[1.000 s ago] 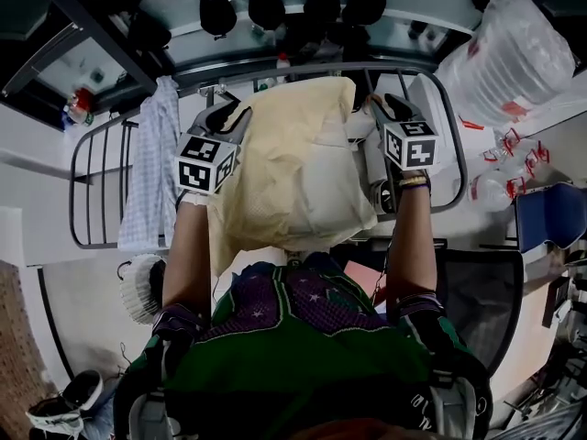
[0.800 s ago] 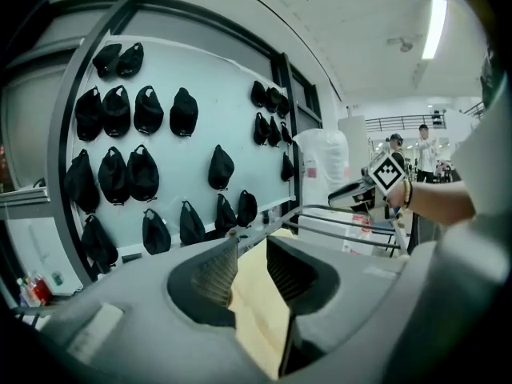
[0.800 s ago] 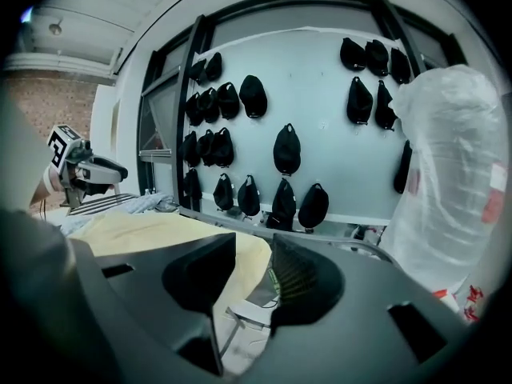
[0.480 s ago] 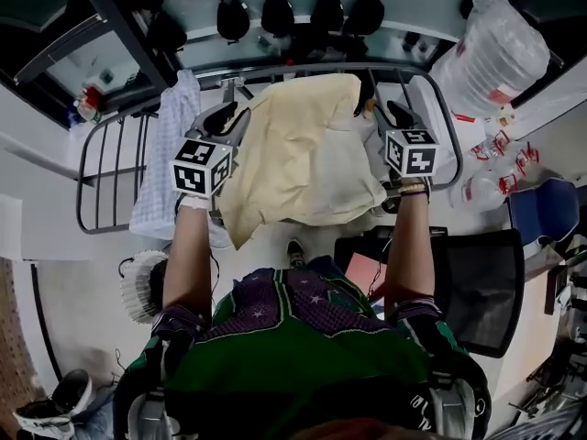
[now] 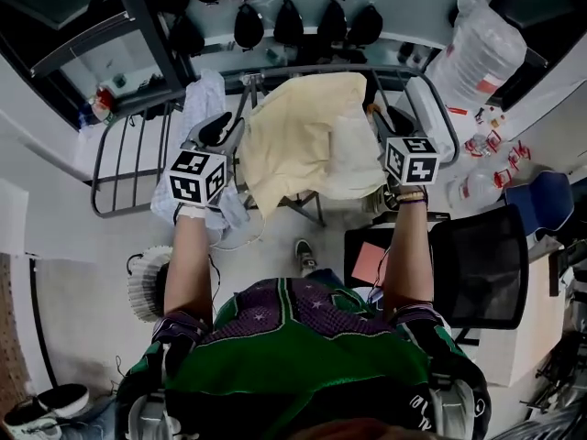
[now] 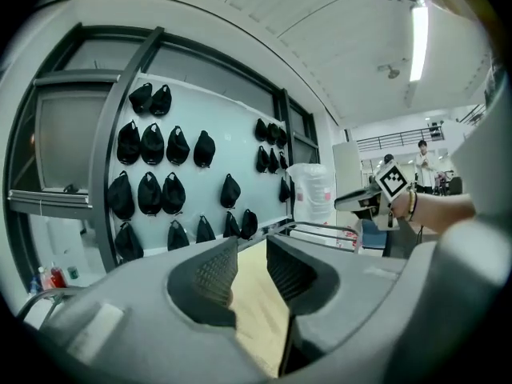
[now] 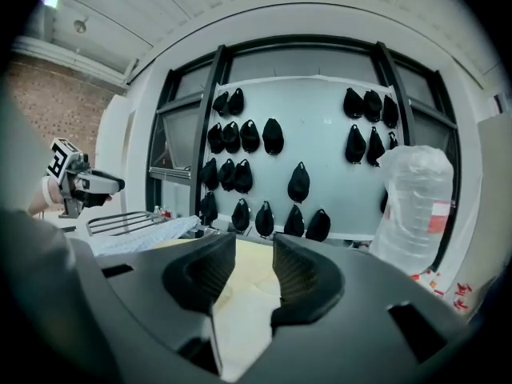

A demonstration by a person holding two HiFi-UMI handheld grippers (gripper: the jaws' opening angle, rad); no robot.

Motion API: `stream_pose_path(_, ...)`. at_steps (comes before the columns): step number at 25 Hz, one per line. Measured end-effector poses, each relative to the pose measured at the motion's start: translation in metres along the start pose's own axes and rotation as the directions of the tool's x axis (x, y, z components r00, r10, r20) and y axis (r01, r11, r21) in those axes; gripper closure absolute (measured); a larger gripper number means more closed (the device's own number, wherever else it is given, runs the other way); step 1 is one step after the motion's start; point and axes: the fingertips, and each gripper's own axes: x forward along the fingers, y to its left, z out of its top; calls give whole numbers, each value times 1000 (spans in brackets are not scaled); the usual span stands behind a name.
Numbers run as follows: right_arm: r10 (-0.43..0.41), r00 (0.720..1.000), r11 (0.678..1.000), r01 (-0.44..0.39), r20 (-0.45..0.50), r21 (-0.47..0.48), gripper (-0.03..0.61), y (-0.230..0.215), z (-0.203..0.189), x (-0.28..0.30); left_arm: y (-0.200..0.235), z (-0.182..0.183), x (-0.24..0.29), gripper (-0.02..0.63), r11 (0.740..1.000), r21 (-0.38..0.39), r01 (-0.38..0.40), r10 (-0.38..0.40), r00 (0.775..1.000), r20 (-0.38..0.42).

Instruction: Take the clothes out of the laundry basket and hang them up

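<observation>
Cream cloth (image 5: 298,140) is the one garment I have in hand, a single sheet stretched between my two tools above the metal drying rack (image 5: 124,168). I cannot tell whether it touches the rails.

One pale checked garment (image 5: 204,99) is draped on that rack, just beside the left tool (image 5: 220,125) on its outer side. I also count one big clear plastic bag (image 5: 481,49) off to the right, one black chair (image 5: 481,264) below it, and well over a dozen black caps (image 6: 152,142) hung in rows on the wall panel ahead.

The cloth's left edge runs straight through the left tool's jaws. In the left gripper view the ribbed pads are clamped on it, with the fabric filling the gap and spilling out below. The right tool (image 5: 378,113) pinches the opposite edge the same way, and in the right gripper view the cloth lies bunched between its pads and hangs under them. The cloth sags in the middle between the two tools.

Both forearms (image 5: 188,264) reach forward side by side, nearly parallel and well apart, with the tools at about the same height and pointing only slightly downward toward the wall. A bracelet (image 5: 413,193) sits on the right wrist.
</observation>
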Motion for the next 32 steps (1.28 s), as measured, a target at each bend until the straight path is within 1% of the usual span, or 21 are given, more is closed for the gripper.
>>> stream_pose_path(5,-18,999,1000,18,30,16,449,41,3,-52,-6,0,-62,492,1000,-21,5,-4,999,42)
stream_pose_path(9,-26,997,998,23,69,51,448,74,4,-90,-15,-1,-108,492,999,-44,17,-13,997,81)
stream_pose_path(15,-30,987,995,15,160,95,448,112,21,-142,-29,20,-157,491,998,-60,35,-24,985,173)
stream_pose_path(18,-43,975,993,19,219,113,449,116,35,-170,-43,33,-171,491,998,-49,45,-33,976,213)
stream_pose_path(22,-53,955,991,14,292,137,449,115,53,-209,-66,46,-184,492,999,-30,43,-35,970,241)
stream_pose_path(27,-51,934,990,-1,355,144,449,111,65,-253,-98,62,-197,492,999,-39,34,-22,962,274)
stream_pose_path(29,-47,931,991,-3,362,136,449,108,64,-268,-111,67,-202,506,999,-49,21,-6,957,288)
stream_pose_path(32,-31,931,991,-17,363,129,449,106,59,-287,-133,72,-210,553,998,-57,3,15,953,303)
